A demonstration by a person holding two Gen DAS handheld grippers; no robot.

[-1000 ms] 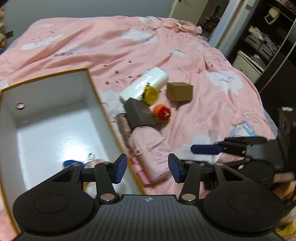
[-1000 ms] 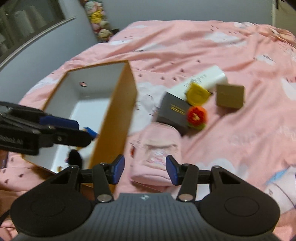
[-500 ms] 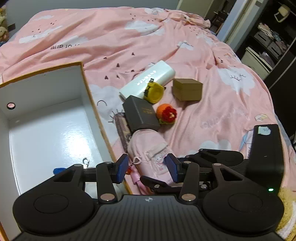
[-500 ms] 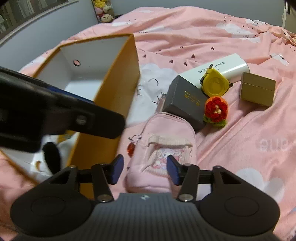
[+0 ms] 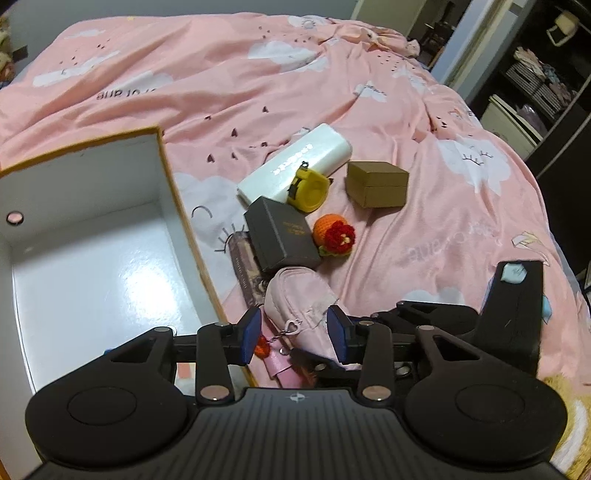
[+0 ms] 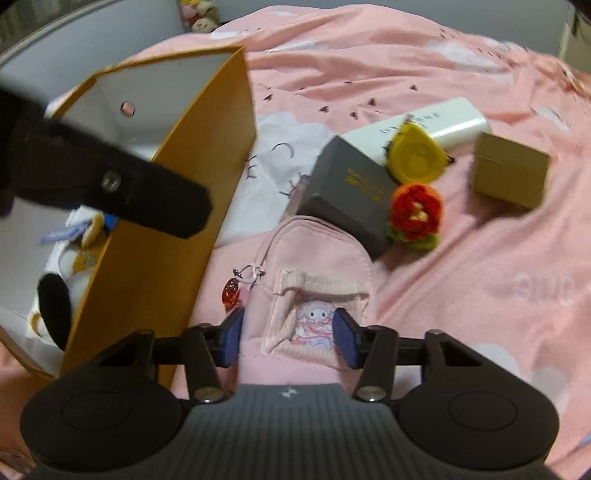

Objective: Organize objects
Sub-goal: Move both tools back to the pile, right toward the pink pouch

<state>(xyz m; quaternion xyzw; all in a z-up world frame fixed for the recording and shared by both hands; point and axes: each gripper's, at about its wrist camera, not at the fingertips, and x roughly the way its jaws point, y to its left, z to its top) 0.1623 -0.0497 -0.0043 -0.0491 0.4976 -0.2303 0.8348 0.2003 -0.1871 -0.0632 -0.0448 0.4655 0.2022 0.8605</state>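
A pink mini backpack (image 6: 314, 273) lies on the pink bedspread beside an open orange box with white inside (image 5: 92, 236). My right gripper (image 6: 288, 338) is open, its blue pads on either side of the backpack's lower part. My left gripper (image 5: 293, 334) is open and hovers above the backpack (image 5: 299, 295) near the box's right wall. Beyond lie a dark grey box (image 5: 280, 232), a crochet flower (image 5: 334, 234), a yellow tape measure (image 5: 308, 190), a white box (image 5: 295, 164) and a brown box (image 5: 376, 179).
The orange box (image 6: 162, 236) holds a plush toy (image 6: 55, 295) and small items at its near end. A book (image 5: 245, 269) lies under the grey box. Dark shelves (image 5: 535, 96) stand right of the bed. Stuffed toys (image 6: 199, 16) sit at the far wall.
My right gripper has come down and forward so its open pads now flank the backpack. My left gripper has shifted right, from over the box to over the backpack.
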